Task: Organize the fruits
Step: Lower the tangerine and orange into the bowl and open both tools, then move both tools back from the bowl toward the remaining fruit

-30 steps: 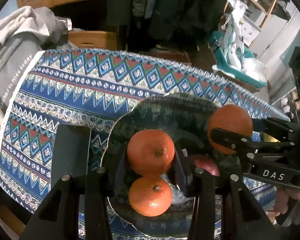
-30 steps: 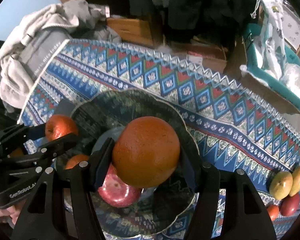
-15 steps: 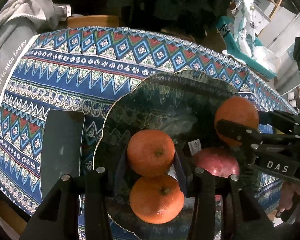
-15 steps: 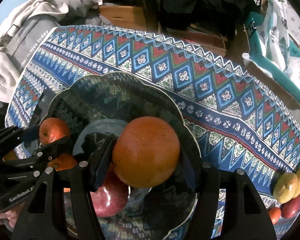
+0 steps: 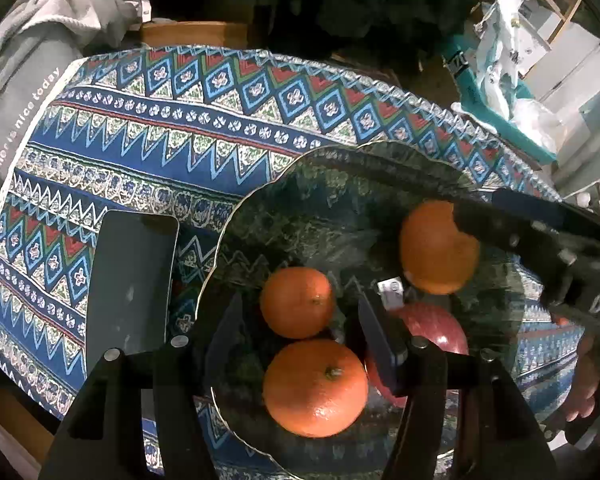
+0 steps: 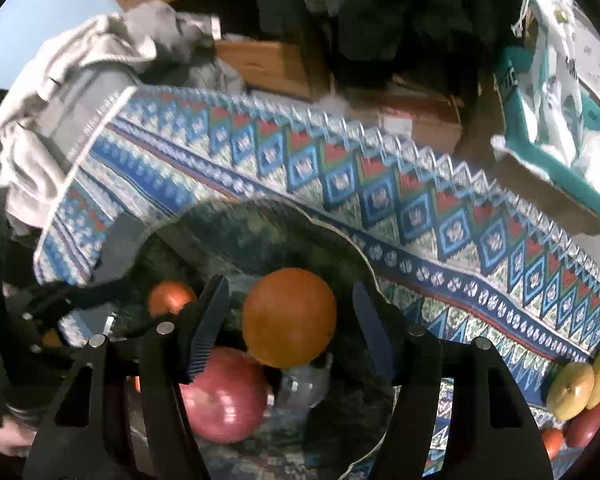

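Observation:
A dark green patterned plate [image 5: 340,184] lies on the blue patterned tablecloth. It holds three oranges and a red apple [image 5: 440,324]. My left gripper [image 5: 298,312] is open, its fingers standing either side of a small orange [image 5: 296,302], with a second orange [image 5: 314,388] nearer the camera. My right gripper [image 6: 290,316] is open around a large orange [image 6: 290,316] that rests in the plate [image 6: 260,232] beside the apple [image 6: 224,394]. The large orange also shows in the left wrist view [image 5: 436,248].
A dark phone-like slab [image 5: 130,284] lies left of the plate. Yellow and red fruits [image 6: 572,390] lie on the cloth at the right. A grey garment [image 6: 60,92] hangs off the far left corner. Boxes and a teal bin [image 6: 556,152] stand behind the table.
Both grippers have opened and let go of their oranges, which now rest in the plate. Both grippers have drawn back slightly.

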Demonstrator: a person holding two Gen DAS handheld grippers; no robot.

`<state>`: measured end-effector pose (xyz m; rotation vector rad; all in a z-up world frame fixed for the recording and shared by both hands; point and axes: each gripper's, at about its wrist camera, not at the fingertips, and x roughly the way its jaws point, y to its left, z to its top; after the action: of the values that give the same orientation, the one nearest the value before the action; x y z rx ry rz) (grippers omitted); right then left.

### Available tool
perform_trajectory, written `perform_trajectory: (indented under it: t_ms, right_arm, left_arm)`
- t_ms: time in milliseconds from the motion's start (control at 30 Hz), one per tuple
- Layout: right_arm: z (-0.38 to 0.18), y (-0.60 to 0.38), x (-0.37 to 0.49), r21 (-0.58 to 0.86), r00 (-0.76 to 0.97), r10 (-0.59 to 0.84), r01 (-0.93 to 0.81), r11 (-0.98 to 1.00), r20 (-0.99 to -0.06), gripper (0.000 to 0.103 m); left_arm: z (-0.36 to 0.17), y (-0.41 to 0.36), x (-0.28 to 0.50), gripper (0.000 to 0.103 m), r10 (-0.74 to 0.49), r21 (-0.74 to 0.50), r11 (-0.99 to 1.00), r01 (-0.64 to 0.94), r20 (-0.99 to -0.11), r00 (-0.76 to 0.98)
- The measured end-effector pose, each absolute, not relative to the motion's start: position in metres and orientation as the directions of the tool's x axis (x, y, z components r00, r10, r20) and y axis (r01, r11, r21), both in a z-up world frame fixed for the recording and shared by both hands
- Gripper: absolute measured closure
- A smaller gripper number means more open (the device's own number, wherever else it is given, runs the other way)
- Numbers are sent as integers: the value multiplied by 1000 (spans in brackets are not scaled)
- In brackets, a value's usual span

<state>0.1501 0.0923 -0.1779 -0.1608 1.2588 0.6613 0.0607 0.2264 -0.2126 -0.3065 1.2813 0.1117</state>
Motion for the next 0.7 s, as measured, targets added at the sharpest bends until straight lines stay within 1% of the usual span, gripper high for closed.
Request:
perform_trajectory:
  t_ms: [200,300,400,700]
  right_arm:
    - [-145,92,148,239,192,395,-542,806,-898,37]
    - [-132,87,144,228,215,396,-541,809,-893,37]
    - [-121,81,142,192,248,377,-547,815,-892,32]
    - [-97,51,127,118,305,326,-542,832,-895,32]
  left_arm:
    - [-189,221,55,40,-71,-152,961,-229,-942,328]
    - [-177,218,52,38,-66,-150,965,-214,-933,355]
    - [-166,212,50,38,-68,-153,967,-202,-925,373]
    - [-137,191,42,38,-83,-160,976,-145,-897,434]
